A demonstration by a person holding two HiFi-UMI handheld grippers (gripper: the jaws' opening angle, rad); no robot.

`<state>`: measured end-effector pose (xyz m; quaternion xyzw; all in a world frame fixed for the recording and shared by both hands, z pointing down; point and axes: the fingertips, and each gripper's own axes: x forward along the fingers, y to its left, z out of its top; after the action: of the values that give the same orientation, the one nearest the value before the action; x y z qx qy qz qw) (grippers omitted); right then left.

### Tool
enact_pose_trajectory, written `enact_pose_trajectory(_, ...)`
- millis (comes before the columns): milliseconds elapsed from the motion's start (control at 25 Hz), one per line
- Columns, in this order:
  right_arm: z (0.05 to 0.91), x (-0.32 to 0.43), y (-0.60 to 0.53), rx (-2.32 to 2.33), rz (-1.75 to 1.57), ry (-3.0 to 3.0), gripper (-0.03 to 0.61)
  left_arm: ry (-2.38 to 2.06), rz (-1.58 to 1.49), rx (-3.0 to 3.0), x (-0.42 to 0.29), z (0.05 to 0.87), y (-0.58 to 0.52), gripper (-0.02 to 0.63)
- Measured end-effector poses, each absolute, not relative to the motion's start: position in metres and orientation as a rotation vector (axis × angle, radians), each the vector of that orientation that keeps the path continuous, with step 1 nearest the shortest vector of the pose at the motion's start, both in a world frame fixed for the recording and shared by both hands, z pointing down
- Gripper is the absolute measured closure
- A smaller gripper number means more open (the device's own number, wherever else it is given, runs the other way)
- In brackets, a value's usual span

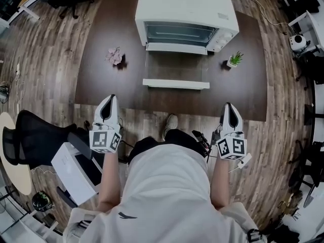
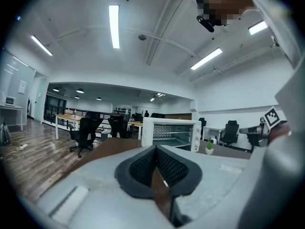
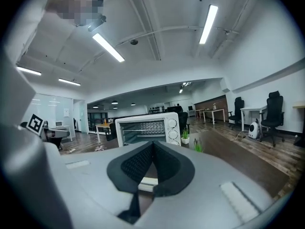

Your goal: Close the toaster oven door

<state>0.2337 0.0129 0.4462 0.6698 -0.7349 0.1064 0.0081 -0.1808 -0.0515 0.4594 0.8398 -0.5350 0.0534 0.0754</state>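
Observation:
A white toaster oven (image 1: 186,15) stands at the back of the dark brown table (image 1: 101,80). Its glass door (image 1: 175,70) lies folded down flat toward me, with the white handle bar (image 1: 175,84) at the front edge. The oven's open mouth also shows in the left gripper view as the toaster oven (image 2: 171,133) and in the right gripper view as the toaster oven (image 3: 147,130). My left gripper (image 1: 107,104) hangs at the table's near edge, left of the door, shut and empty. My right gripper (image 1: 230,111) is at the near edge right of the door, shut with nothing in it.
A small pink flower (image 1: 115,55) sits left of the oven and a potted green plant (image 1: 234,60) sits right of it. A black office chair (image 1: 35,138) and a white box (image 1: 73,172) stand on the wooden floor at my left. Desks and chairs ring the room.

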Motion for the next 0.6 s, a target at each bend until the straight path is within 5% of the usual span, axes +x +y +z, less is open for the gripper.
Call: enact_pose_trajectory(600,0.478,0.251,-0.078,1.948,0.425,-2.327,0.577,-1.629,0.168,2.505,-0.145,0.448,-0.125,0.62)
